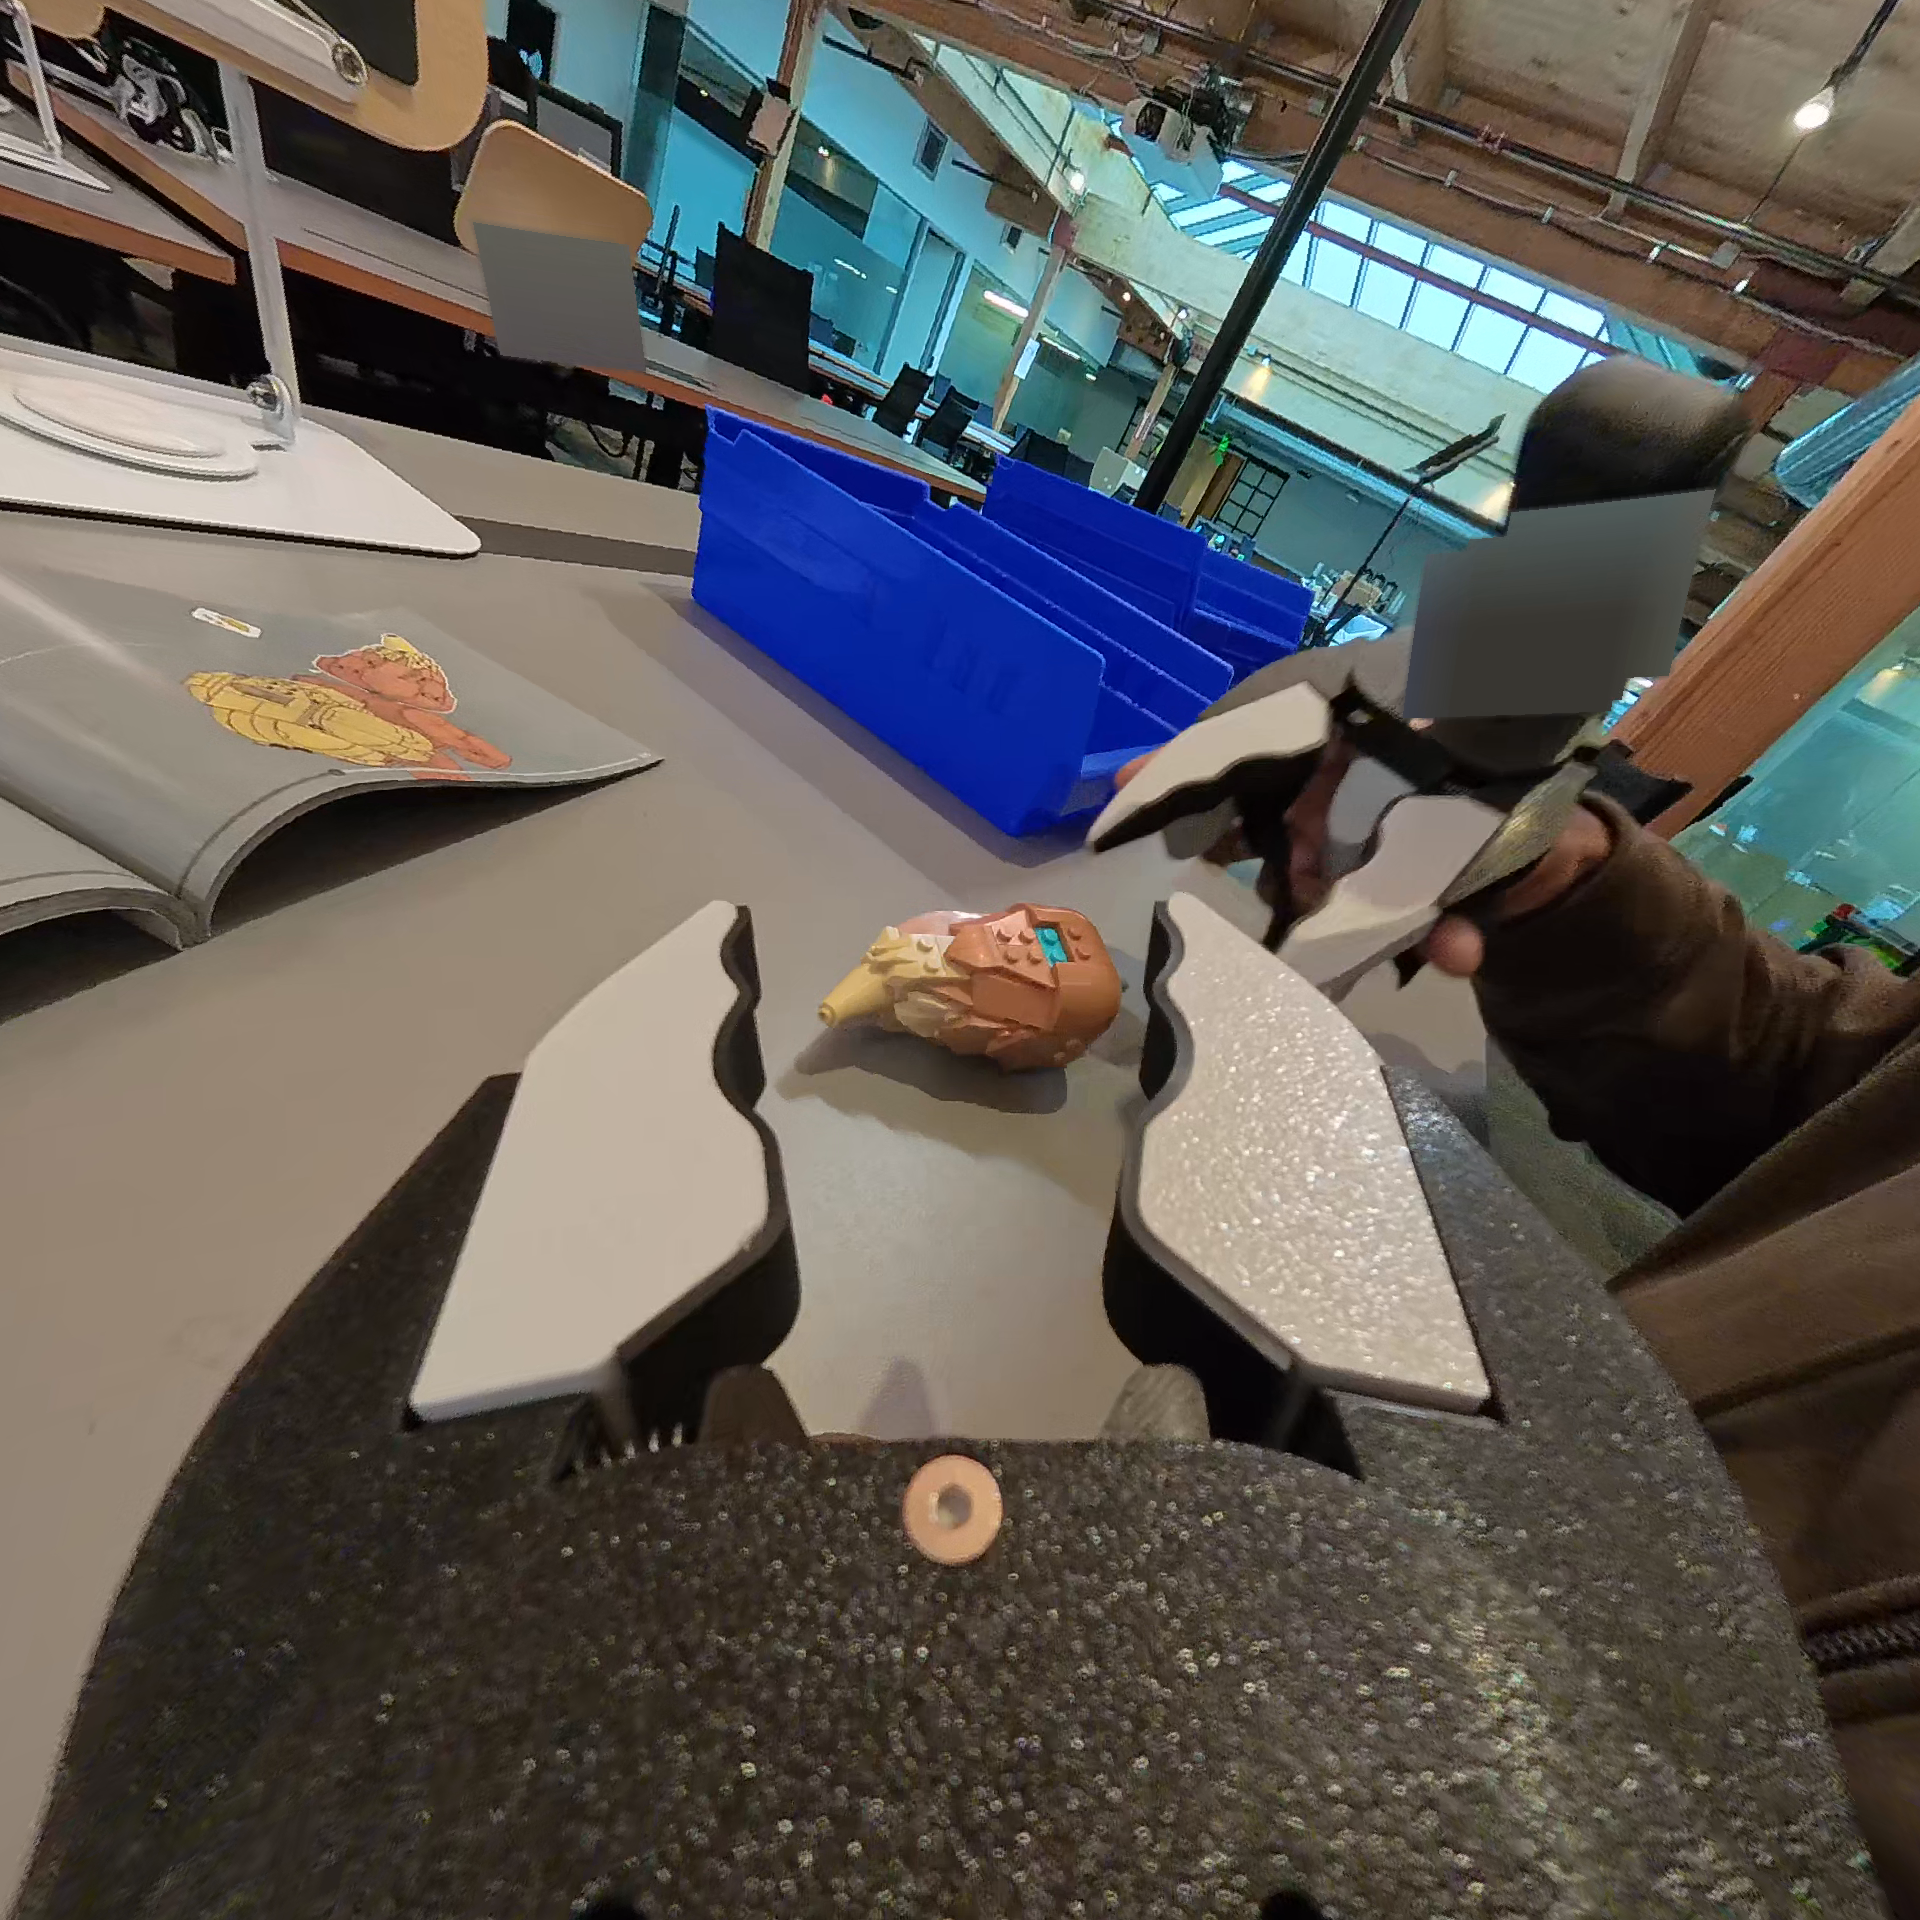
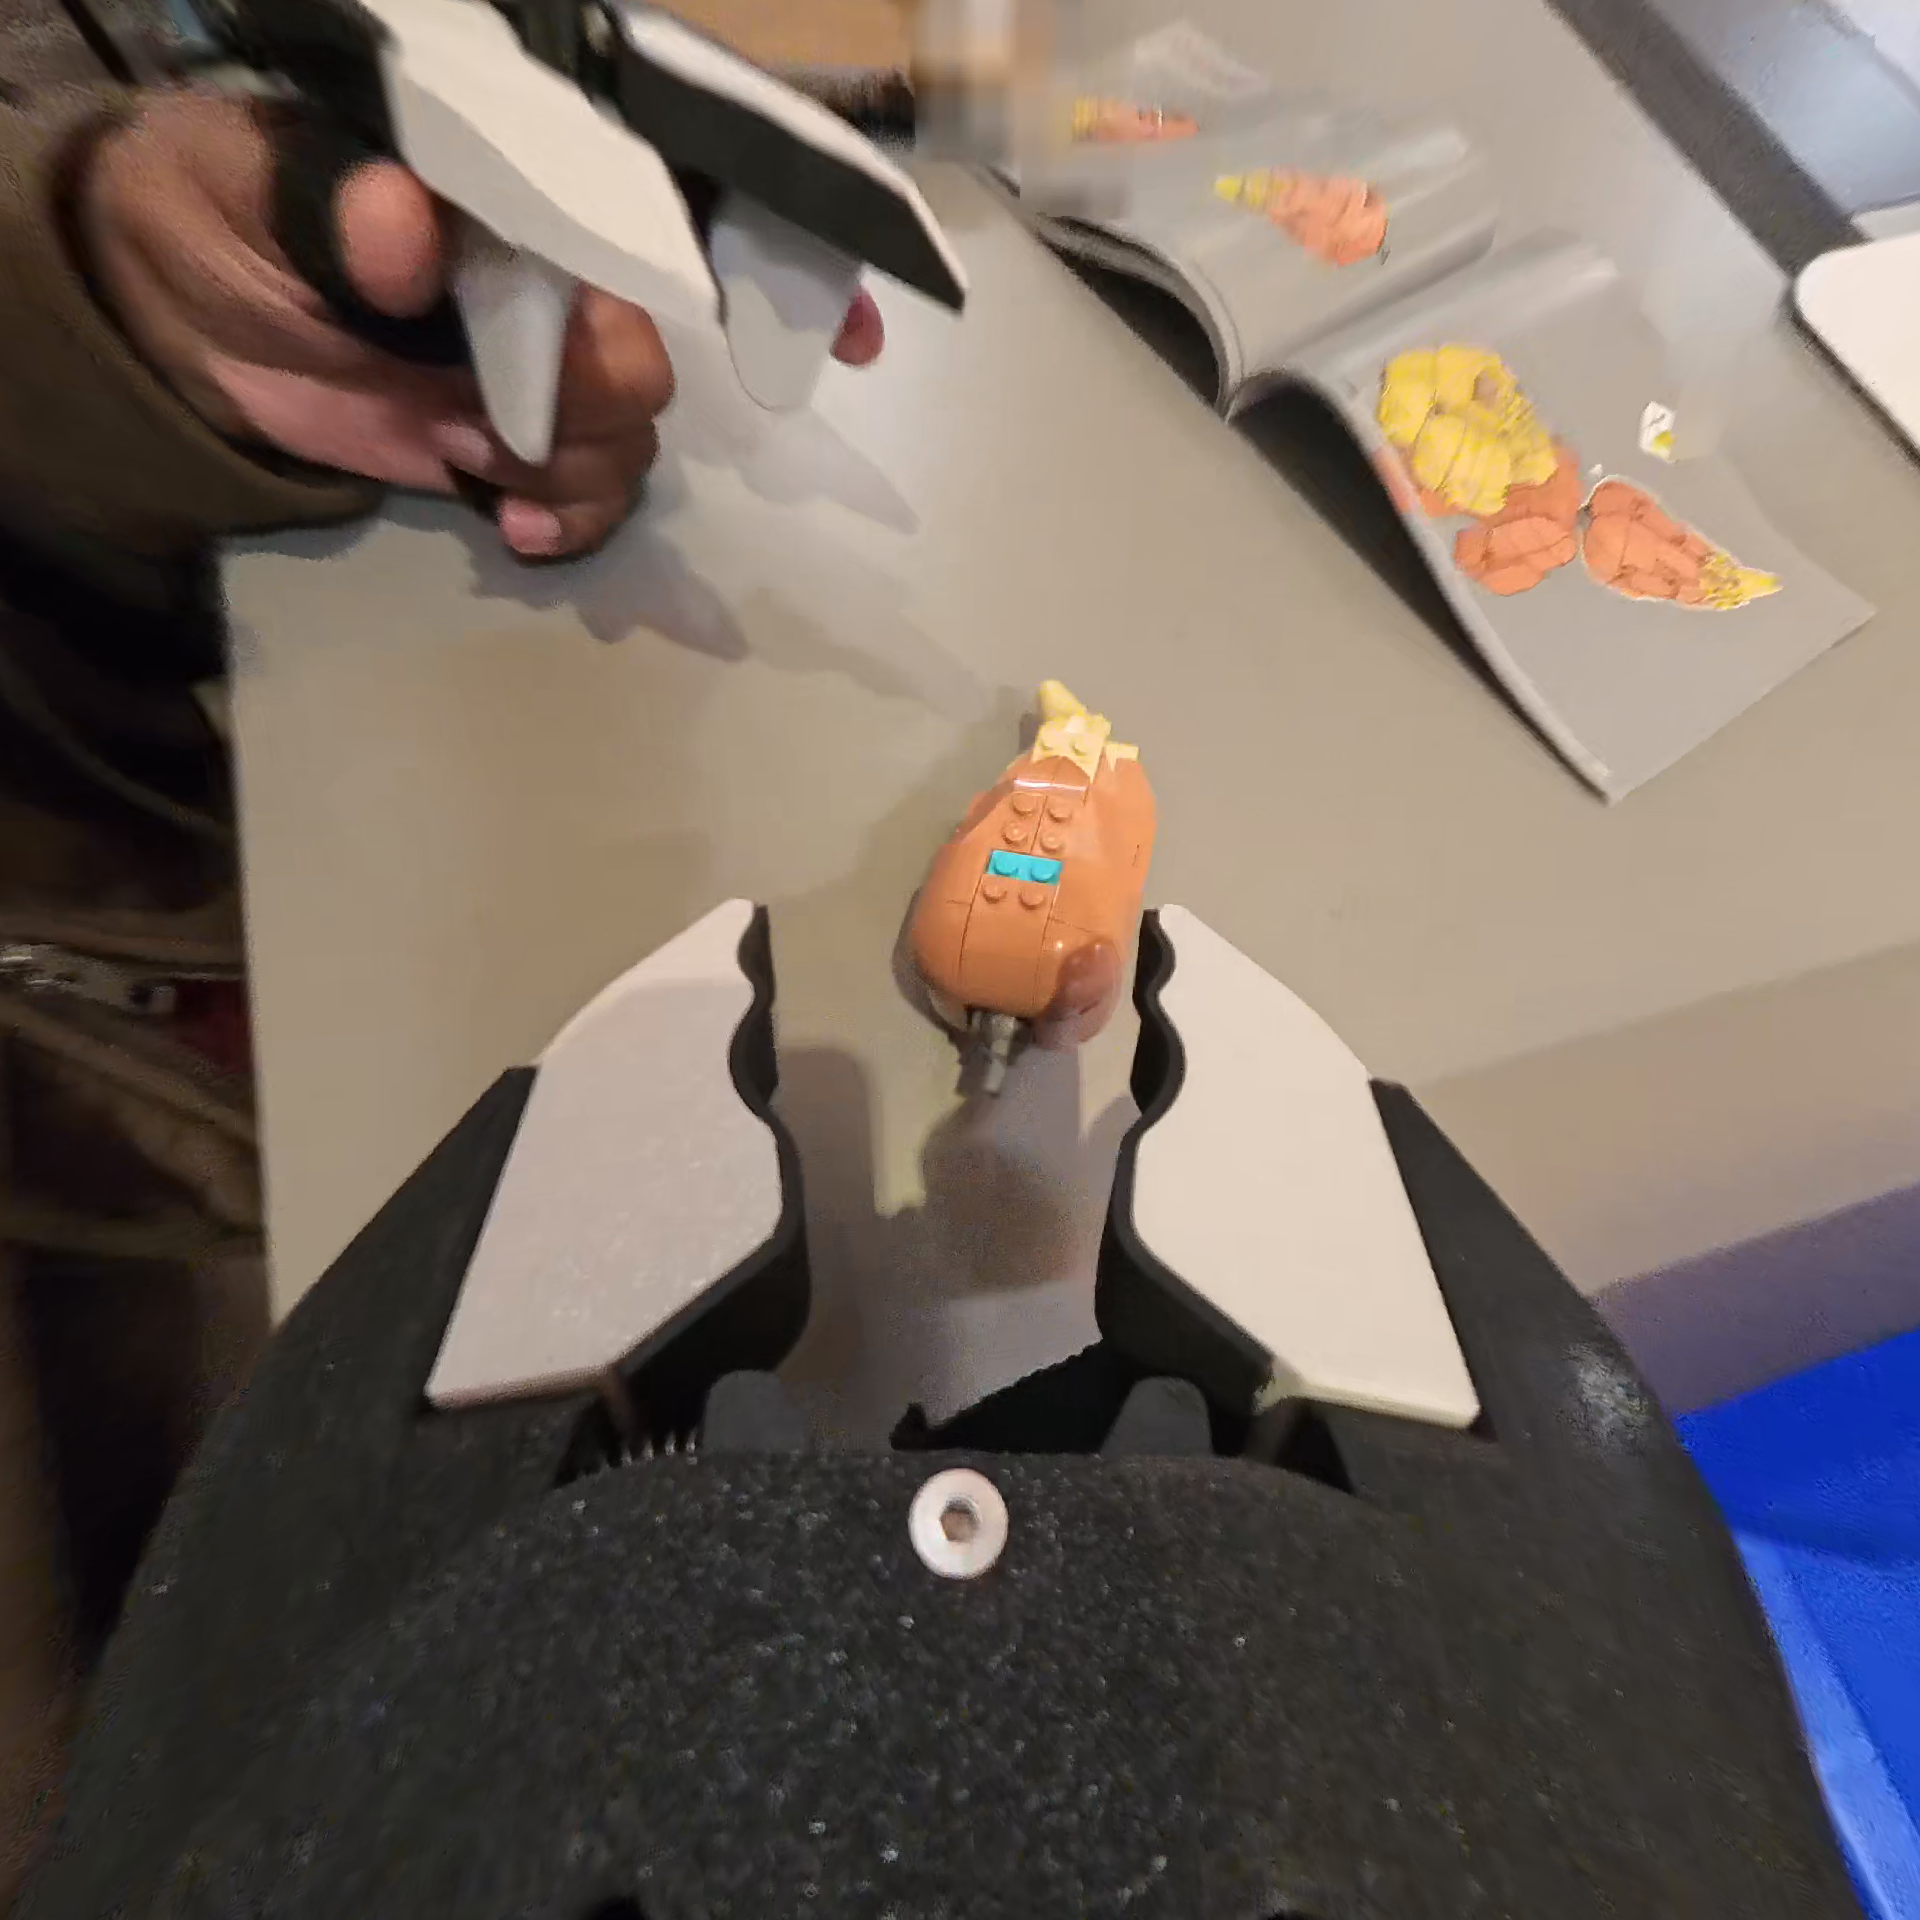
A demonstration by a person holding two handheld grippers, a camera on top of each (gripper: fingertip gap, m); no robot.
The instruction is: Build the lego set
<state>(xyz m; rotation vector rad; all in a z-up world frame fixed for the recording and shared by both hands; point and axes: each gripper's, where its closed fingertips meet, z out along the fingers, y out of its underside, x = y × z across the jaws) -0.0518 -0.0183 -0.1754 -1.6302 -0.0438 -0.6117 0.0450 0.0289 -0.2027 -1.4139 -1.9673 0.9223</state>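
Grey table [image 1: 312, 1039] is carrying everything here, one of it. Two blue bins [image 1: 935, 665] are sitting side by side at its far side in the left wrist view; whatever they hold is hidden. One open instruction booklet [image 1: 343, 727] is lying flat, pages showing pictures of the orange and yellow model. One white flat stand base [image 1: 260, 488] is sitting beyond the booklet. Two grippers are hanging over the table, both empty: left gripper [image 1: 951, 935] is showing its fingers spread wide with the assembly lying ahead in the gap, and right gripper [image 2: 951, 935] is likewise standing wide apart, with the assembly just off its fingertips, nearer the right one. One lego assembly [image 1: 987, 987] is resting on its side on the table between booklet and bins, orange-brown rounded body, cream pointed end, one small teal plate on top, a short grey pin sticking out at the rounded end in the right wrist view. No loose bricks are showing anywhere. Judged step: between placements, sub-build set down, nothing gripped. Next move is probably calling for one gripper closing across the rounded body to steady it while the other is fetching a piece, likely from a bin; rounded sides may be slipping under a pinch.
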